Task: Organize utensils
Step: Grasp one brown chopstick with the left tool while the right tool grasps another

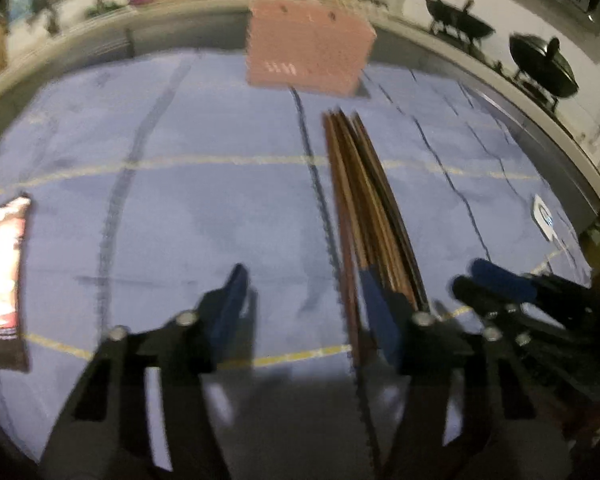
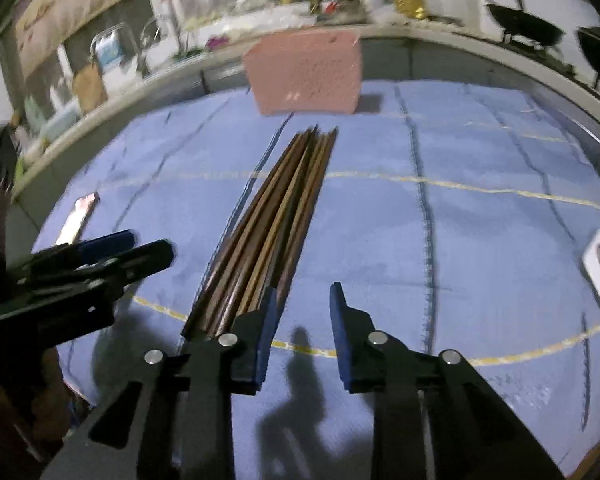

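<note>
between both open tools (image 1: 302,280) (image 2: 303,300), chopsticks (image 2: 268,220) on cloth (image 2: 480,240)

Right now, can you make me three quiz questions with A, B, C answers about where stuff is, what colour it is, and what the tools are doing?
1. Where do the chopsticks lie?
A. in the basket
B. on the blue cloth
C. on the counter

2. What colour is the basket?
A. pink
B. green
C. black

3. How is the right tool?
A. shut on chopsticks
B. open, holding nothing
C. out of sight

Answers: 1 B, the bundle rests flat on the cloth before the basket. 2 A, its perforated wall is pink. 3 B, a clear gap shows between its fingers; the left tool is open too.
</note>
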